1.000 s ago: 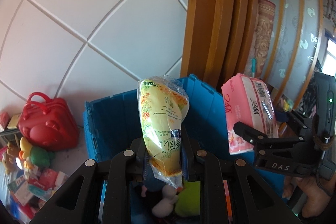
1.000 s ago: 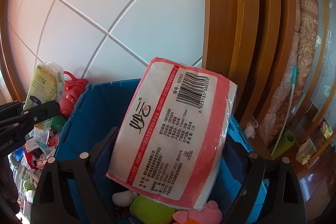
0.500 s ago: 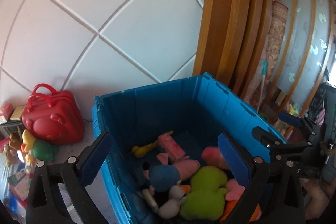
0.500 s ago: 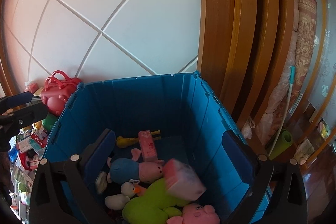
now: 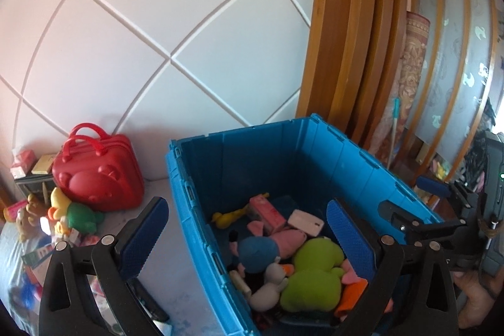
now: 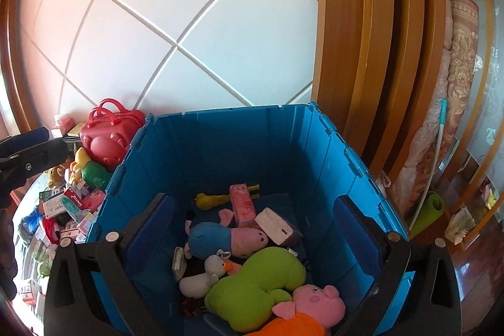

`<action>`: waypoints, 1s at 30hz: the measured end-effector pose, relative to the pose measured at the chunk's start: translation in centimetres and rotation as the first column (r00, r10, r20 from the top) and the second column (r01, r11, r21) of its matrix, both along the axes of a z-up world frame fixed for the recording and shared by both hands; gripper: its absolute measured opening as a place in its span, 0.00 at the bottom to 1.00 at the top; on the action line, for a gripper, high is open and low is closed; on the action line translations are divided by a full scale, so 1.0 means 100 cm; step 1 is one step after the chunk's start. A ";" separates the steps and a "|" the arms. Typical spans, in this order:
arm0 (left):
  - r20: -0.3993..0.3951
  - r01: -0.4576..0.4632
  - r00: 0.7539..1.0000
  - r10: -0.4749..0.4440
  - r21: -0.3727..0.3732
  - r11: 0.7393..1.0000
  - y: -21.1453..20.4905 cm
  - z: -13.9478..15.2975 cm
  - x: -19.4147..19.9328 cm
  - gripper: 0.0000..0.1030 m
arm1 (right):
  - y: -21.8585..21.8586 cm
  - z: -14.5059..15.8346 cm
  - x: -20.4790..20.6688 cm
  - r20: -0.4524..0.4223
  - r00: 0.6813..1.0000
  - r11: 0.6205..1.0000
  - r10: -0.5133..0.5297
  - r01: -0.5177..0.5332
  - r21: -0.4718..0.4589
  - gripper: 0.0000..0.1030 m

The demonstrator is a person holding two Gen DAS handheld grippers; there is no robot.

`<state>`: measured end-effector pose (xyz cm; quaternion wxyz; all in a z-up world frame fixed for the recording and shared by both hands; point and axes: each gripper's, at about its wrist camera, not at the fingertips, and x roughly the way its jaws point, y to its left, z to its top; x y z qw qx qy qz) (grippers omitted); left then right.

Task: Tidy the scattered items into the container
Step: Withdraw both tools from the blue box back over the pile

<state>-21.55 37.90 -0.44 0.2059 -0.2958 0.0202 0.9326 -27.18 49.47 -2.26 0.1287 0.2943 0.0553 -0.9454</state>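
A blue plastic crate point(image 5: 362, 153) point(image 6: 330, 147) stands against the wall. Inside lie plush toys: a green one point(image 6: 252, 288), a pink pig point(image 6: 315, 301), a blue and pink one point(image 6: 226, 238), a white duck point(image 6: 201, 276), a yellow toy point(image 6: 208, 200). The pink tissue pack point(image 6: 277, 225) lies among them. My left gripper point(image 5: 249, 229) is open and empty over the crate's left wall. My right gripper point(image 6: 252, 229) is open and empty above the crate; it also shows in the left wrist view point(image 5: 409, 207).
A red suitcase-shaped bag point(image 5: 94, 175) point(image 6: 110, 134) stands left of the crate. Small boxes, packets and plush toys point(image 6: 69, 203) lie scattered on the floor at the left. Wooden door frames point(image 6: 362, 52) and a rolled rug point(image 6: 453, 90) stand at the right.
Both grippers opened and let go: the yellow snack bag and the pink tissue pack dropped into the crate. The left gripper has since shifted left over the crate's wall.
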 end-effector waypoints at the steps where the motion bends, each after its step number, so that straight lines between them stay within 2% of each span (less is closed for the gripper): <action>1: -0.001 -0.006 1.000 0.006 0.003 1.000 -0.006 0.001 0.004 0.99 | -0.003 0.001 0.004 -0.002 1.000 1.000 0.007 -0.007 0.003 1.00; 9: -0.010 -0.076 0.997 0.076 0.026 0.997 -0.054 0.005 0.032 0.99 | -0.032 0.004 0.036 -0.006 0.998 0.998 0.055 -0.055 0.012 1.00; 18: -0.007 -0.107 0.994 0.108 0.050 0.993 -0.106 0.001 0.060 0.99 | -0.073 0.012 0.075 -0.024 0.994 0.994 0.105 -0.104 0.035 1.00; 24: -0.002 -0.116 0.993 0.117 0.069 0.991 -0.152 -0.003 0.069 0.99 | -0.113 0.014 0.099 -0.029 0.992 0.991 0.122 -0.121 0.050 1.00; 30: 0.009 -0.135 0.991 0.135 0.060 0.989 -0.216 -0.012 0.079 0.99 | -0.163 0.012 0.123 -0.023 0.991 0.989 0.135 -0.133 0.058 1.00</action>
